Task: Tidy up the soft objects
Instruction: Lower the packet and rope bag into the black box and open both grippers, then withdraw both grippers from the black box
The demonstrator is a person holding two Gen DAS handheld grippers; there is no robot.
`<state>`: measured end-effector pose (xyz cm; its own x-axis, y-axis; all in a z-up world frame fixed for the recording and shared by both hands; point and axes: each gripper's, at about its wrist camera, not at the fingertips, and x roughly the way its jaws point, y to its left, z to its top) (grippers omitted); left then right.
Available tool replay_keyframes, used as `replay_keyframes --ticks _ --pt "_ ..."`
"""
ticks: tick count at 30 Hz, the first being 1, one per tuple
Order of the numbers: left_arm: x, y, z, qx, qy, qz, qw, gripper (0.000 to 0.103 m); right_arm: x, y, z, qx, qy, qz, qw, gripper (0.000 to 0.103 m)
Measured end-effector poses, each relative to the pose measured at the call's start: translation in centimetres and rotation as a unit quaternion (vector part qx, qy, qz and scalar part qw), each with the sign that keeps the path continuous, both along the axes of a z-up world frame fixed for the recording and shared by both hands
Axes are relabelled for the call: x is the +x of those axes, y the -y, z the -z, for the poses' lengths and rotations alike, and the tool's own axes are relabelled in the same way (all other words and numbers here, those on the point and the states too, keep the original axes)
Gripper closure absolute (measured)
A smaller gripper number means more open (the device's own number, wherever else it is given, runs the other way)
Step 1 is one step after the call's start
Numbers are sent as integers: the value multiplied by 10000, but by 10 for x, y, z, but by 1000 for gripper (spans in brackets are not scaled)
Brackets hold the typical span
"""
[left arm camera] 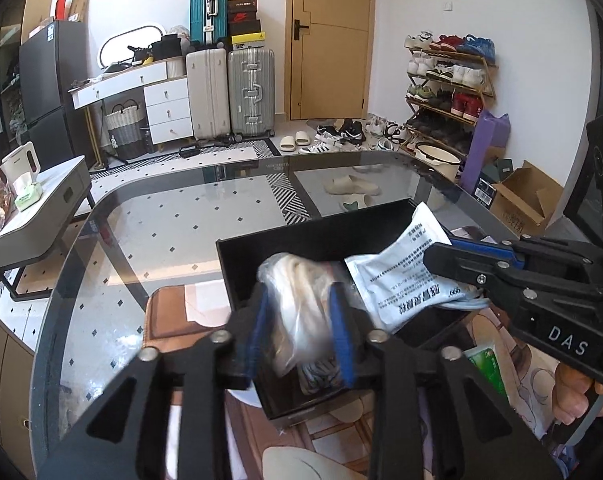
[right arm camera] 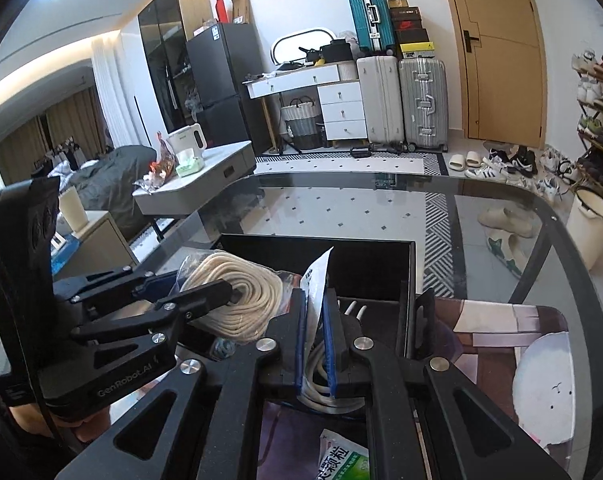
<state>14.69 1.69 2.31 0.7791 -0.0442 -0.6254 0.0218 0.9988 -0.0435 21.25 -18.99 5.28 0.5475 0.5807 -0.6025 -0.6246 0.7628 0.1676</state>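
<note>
Rope bundle (right arm camera: pixel 237 292) (bagged) clamped in left hand-held gripper (left arm camera: pixel 301 332); right (right arm camera: pixel 315 344) pinches seemingly upright packet (right arm camera: pixel 315 276).

Box (left arm camera: pixel 237 256) sits on the desk (left arm camera: pixel 161 216), toward its near edge. My left tongs (left arm camera: pixel 301 328) clamp the bagged rope coil (left arm camera: pixel 301 304) over the box's left side; my right tongs (right arm camera: pixel 315 344) pinch the packet (left arm camera: pixel 397 272) over its right side. Mat (right arm camera: pixel 501 328) lies under the box at the desk's near edge.

Black angular grippers, left (left arm camera: pixel 301 328) and right (right arm camera: pixel 315 344), blue-padded jaws, silver screws, white lettering.
</note>
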Motion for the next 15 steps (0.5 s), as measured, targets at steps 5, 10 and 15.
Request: replay_keyframes --ticks 5,10,15 --pt "-16 -2 -11 21 186 33 9998 49 -9 8 -6 -78 210 47 9997 71" --pt "-30 -9 -21 -40 312 -24 9995 23 -23 27 -12 -155 368 35 9992 35" --pt "-52 -19 -30 -155 543 -227 9981 0 -43 50 -17 -97 479 142 9987 8"
